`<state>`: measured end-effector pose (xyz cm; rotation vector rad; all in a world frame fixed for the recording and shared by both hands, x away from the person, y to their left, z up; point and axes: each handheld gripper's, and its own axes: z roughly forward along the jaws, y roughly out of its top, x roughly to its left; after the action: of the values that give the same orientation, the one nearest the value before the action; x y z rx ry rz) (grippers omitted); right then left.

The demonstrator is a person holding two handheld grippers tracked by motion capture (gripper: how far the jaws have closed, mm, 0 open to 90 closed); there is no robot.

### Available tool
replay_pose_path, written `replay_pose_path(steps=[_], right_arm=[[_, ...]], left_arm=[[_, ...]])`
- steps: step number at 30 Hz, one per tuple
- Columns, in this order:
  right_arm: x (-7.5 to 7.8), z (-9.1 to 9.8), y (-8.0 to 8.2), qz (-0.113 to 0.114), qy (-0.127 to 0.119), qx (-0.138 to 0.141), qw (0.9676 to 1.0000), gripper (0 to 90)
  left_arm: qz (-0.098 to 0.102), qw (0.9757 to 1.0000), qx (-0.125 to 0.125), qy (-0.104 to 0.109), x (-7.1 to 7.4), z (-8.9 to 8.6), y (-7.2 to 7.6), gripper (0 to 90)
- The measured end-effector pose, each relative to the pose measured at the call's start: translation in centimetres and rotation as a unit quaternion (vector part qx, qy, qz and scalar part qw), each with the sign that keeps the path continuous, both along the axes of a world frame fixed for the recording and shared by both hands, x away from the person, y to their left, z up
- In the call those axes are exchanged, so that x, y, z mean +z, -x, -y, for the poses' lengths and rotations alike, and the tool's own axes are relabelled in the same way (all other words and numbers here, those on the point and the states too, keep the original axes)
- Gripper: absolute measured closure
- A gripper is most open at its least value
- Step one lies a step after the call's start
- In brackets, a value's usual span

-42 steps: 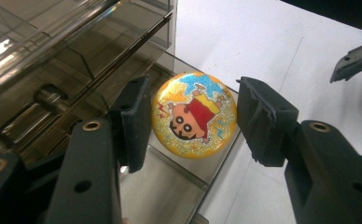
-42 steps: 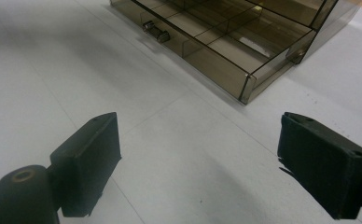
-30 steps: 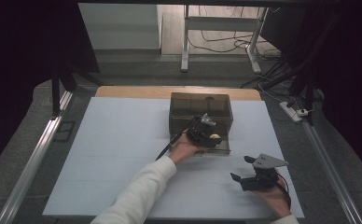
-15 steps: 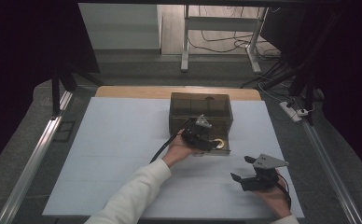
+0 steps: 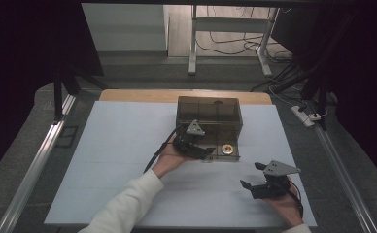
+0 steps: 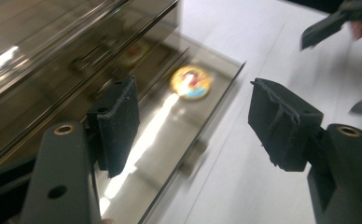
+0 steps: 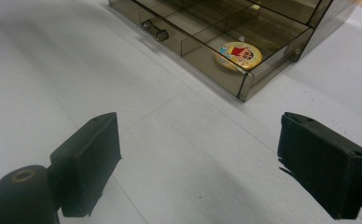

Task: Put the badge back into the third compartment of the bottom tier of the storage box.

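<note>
Through the right gripper view I saw my right gripper [image 7: 195,168] with its two black jaws spread wide apart over the white table surface [image 7: 76,84], nothing between them; ahead lay a smoky clear drawer [image 7: 216,32] with dividers, pulled out, its knob [image 7: 155,30] facing me; a round cartoon badge [image 7: 238,54] lay flat in its near corner compartment.

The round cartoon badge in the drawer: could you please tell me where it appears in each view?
High view: the badge lies right of centre, in the open drawer, beside the left gripper.
Left gripper view: upper centre, between the jaws.
Right gripper view: upper right, in the drawer's corner compartment.
Shared landmark: the drawer's front corner.
</note>
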<state>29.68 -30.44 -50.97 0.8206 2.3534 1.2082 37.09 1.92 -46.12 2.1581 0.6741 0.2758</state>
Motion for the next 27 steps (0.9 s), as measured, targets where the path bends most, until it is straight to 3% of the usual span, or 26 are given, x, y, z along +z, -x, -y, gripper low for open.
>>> replay_pose_path(steps=[13, 27], right_arm=[[0.0, 0.0, 0.0, -0.001, 0.004, 0.0, 1.0, 13.0], [0.0, 0.0, 0.0, 0.0, 0.003, -0.003, 1.0, 13.0]], left_arm=[[0.001, 0.9996, 0.029, 0.002, -0.6, -5.7, 2.5, 32.1], [-0.002, 0.9969, 0.078, 0.005, -1.7, -12.1, 6.0, 27.6]])
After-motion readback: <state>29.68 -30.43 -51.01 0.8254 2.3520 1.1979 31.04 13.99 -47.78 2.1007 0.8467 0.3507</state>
